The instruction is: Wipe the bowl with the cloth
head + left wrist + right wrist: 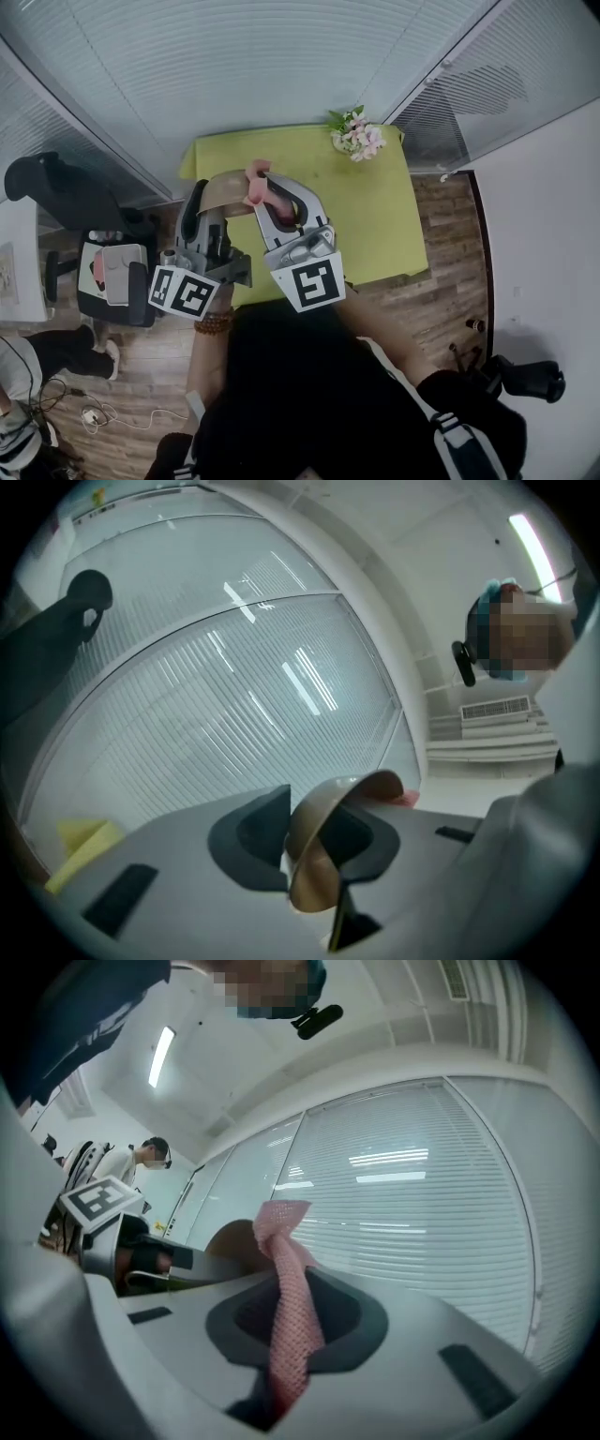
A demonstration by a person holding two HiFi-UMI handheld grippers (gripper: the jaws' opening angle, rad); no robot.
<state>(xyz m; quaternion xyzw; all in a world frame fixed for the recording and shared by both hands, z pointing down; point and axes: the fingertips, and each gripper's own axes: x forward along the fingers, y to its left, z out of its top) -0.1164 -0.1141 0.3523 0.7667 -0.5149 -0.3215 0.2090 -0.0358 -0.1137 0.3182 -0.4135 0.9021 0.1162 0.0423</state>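
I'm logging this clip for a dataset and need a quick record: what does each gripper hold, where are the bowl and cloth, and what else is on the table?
left gripper: shut on the wall of the tan bowl
right gripper: shut on the pink cloth, twisted, sticking out past the jaws
bowl and cloth: held up over the table's near left part, cloth tip by the bowl's rim; contact unclear
table: green top
also on table: flowers, far right corner
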